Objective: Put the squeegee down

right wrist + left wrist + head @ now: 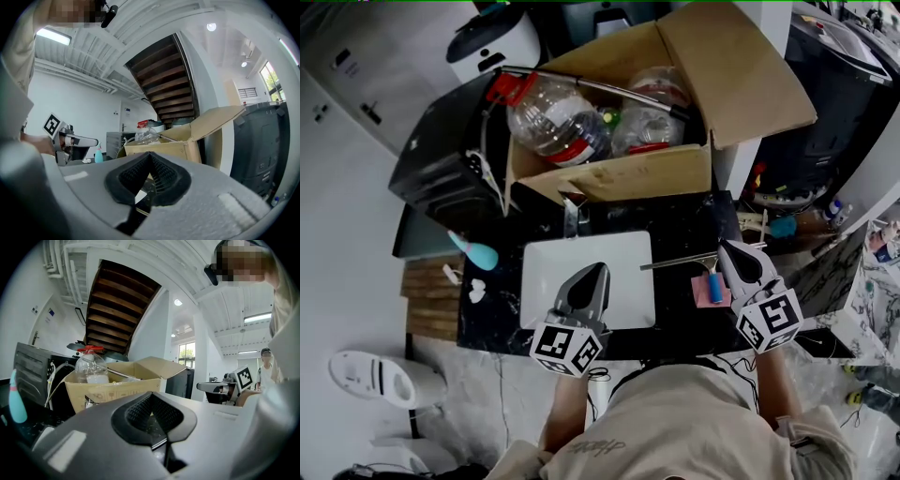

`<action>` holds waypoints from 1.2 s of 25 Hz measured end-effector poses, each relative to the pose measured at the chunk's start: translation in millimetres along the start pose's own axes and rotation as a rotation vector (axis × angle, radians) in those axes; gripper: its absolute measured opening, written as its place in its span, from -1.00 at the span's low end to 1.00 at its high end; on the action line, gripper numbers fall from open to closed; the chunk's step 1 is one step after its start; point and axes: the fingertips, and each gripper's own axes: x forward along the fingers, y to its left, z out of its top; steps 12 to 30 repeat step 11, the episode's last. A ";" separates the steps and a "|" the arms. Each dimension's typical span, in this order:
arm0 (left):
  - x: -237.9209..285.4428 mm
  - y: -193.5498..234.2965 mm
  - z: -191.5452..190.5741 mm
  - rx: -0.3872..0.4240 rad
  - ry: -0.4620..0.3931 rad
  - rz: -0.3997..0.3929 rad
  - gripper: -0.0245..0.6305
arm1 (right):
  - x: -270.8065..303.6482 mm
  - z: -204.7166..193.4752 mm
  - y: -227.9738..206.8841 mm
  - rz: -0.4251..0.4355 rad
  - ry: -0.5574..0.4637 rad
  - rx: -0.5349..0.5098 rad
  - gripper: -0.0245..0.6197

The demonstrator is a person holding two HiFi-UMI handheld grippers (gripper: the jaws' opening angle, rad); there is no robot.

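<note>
The squeegee lies on the black counter (675, 220). Its thin metal blade (680, 262) runs left to right, and its blue handle (714, 286) rests on a pink cloth (705, 296). My right gripper (728, 247) hovers just right of the handle, shut and holding nothing; in its own view its jaws (150, 153) meet at the tip. My left gripper (602, 270) is over the white sink basin (546, 258), also shut and empty, its pads (140, 408) pressed together. Neither gripper touches the squeegee.
An open cardboard box (628, 173) with clear plastic bottles (553, 117) stands behind the counter. A black appliance (441, 169) sits at the back left, a teal bottle (474, 251) left of the basin. A faucet (572, 214) rises at the basin's back edge.
</note>
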 end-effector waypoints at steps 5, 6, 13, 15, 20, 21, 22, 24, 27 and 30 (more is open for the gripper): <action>-1.7 -2.5 -2.0 -0.005 0.003 -0.010 -0.88 | -5.8 -5.5 -3.0 -0.024 0.009 0.005 -0.92; -2.1 -2.8 -2.0 -0.005 0.004 -0.011 -0.88 | -7.3 -6.4 -4.2 -0.028 0.012 0.007 -0.92; -1.0 -1.2 1.8 0.001 -0.010 -0.006 -0.88 | -8.6 -9.6 -7.5 -0.019 0.026 0.020 -0.92; -1.0 -1.2 1.8 0.001 -0.010 -0.006 -0.88 | -8.6 -9.6 -7.5 -0.019 0.026 0.020 -0.92; -1.0 -1.2 1.8 0.001 -0.010 -0.006 -0.88 | -8.6 -9.6 -7.5 -0.019 0.026 0.020 -0.92; -1.0 -1.2 1.8 0.001 -0.010 -0.006 -0.88 | -8.6 -9.6 -7.5 -0.019 0.026 0.020 -0.92; -1.0 -1.2 1.8 0.001 -0.010 -0.006 -0.88 | -8.6 -9.6 -7.5 -0.019 0.026 0.020 -0.92; -1.0 -1.2 1.8 0.001 -0.010 -0.006 -0.88 | -8.6 -9.6 -7.5 -0.019 0.026 0.020 -0.92; -1.0 -1.2 1.8 0.001 -0.010 -0.006 -0.88 | -8.6 -9.6 -7.5 -0.019 0.026 0.020 -0.92; -1.0 -1.2 1.8 0.001 -0.010 -0.006 -0.88 | -8.6 -9.6 -7.5 -0.019 0.026 0.020 -0.92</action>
